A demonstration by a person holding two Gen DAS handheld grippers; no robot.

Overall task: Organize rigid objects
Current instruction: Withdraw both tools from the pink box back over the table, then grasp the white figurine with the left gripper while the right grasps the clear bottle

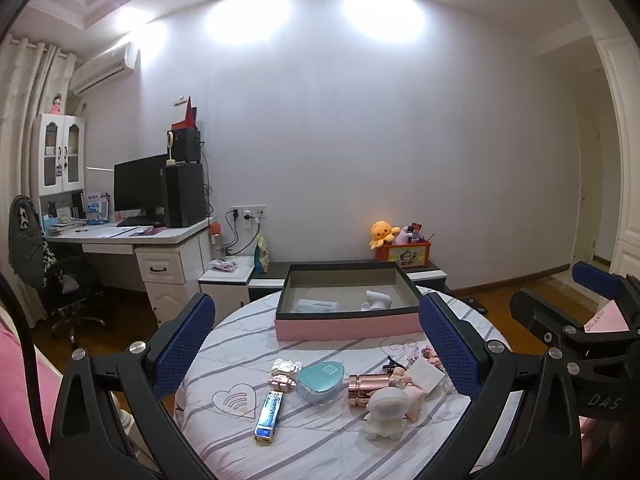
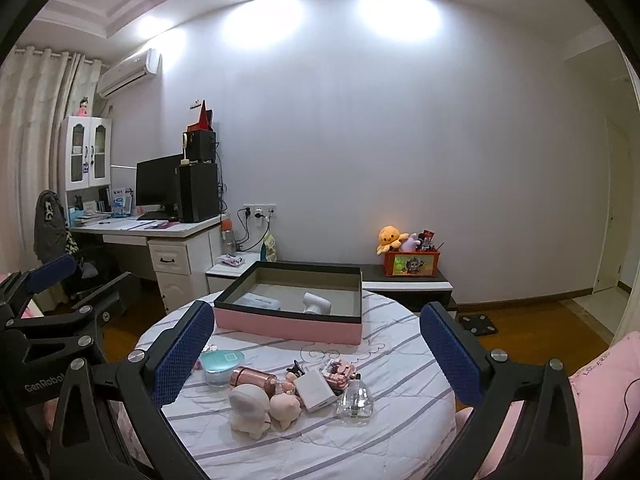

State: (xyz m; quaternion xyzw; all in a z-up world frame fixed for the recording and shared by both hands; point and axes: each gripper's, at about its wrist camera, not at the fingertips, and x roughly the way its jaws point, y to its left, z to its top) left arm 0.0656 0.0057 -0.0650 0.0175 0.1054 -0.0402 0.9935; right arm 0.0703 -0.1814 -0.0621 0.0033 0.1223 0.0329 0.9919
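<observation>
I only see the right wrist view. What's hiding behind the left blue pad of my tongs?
Observer: A blue bar lies on the table, left of the white figure.
Child: Anything else back there?
Observer: A silver wrapped thing sits beyond the bar, beside the teal case.
Child: Is the bar in the box?
Observer: No, it lies out on the cloth, well in front of the box.

Round striped-cloth table [image 2: 400, 432]; pink box [image 2: 288, 326] behind; trinkets [image 2: 280, 392] clustered in front.
</observation>
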